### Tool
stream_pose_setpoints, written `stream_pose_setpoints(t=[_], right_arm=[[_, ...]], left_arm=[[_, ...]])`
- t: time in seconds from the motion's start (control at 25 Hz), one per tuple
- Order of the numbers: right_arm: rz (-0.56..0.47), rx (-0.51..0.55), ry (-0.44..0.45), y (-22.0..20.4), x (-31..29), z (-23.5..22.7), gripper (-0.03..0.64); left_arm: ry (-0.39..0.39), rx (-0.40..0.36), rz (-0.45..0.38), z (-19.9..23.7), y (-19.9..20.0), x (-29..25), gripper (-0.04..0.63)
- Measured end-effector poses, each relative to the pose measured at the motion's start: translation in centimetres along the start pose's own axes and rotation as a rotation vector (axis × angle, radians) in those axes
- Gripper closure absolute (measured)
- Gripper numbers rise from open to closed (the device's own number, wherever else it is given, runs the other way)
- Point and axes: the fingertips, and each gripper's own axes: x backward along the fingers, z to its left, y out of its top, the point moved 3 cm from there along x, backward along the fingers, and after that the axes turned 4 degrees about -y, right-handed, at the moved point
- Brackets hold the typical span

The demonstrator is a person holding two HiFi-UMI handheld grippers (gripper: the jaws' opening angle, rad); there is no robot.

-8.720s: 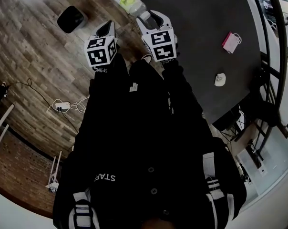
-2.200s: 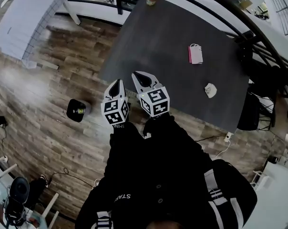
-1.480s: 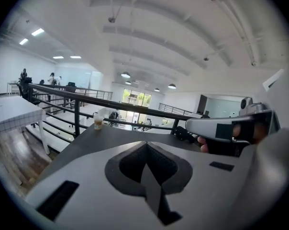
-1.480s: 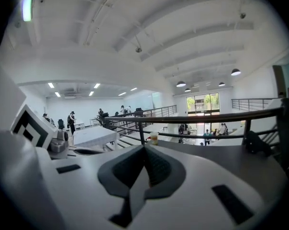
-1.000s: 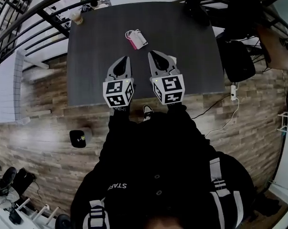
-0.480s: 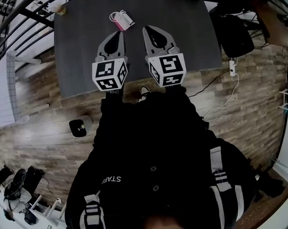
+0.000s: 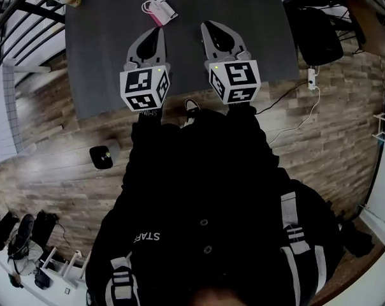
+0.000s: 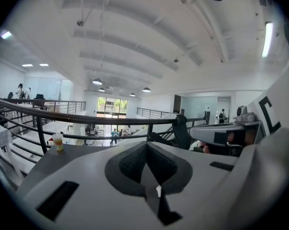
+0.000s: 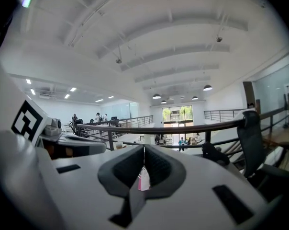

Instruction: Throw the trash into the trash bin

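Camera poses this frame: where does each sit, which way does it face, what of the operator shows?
Head view: on the person's head, facing steeply down at the table, floor and trash bin; dark-clothed torso, left claw and right claw show.
Left gripper view: on the left claw, roughly level across the table toward a railing; its shut jaws and the right claw show.
Right gripper view: on the right claw, likewise; its shut jaws and the left claw show.
Shared: cup in head and left gripper views.

Black jacket (image 7: pixel 199 222) — white-striped sleeves (image 7: pixel 293 231), white lettering (image 7: pixel 145 238), grey left gripper (image 7: pixel 159 33) and right gripper (image 7: pixel 210 27) — black-and-white marker cubes (image 7: pixel 143 89)
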Motion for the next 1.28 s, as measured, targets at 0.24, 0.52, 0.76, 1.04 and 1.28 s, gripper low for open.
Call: stream_pose_setpoints(t=[0.24,0.52,0.76,1.04,1.28], right_arm=[[0.110,0.002,-0.025,-3.9,-0.9,-2.5,0.600],[0.242,-0.006,-0.026,-9.1,-1.8,-4.8,0.600],[0.364,-0.015,-0.033,-14.2,-3.1,-6.1,0.598],[0.519,-0.048,-0.080,-21.0,-4.4,-7.9,0.502],[0.578,-0.102,-0.144,-24.5,-5.6,-9.5,0.419]], left_arm=[[0.030,0.065,0.078,1.0,-3.6,-1.1,0.595],[0.025,0.119,0.168,0.9,-7.9,-2.6,0.595],[0.000,0.144,0.243,0.4,-11.9,-4.6,0.595],[-0.031,0.153,0.319,-0.2,-15.3,-6.1,0.595],[-0.039,0.165,0.359,-0.4,-17.4,-6.6,0.595]])
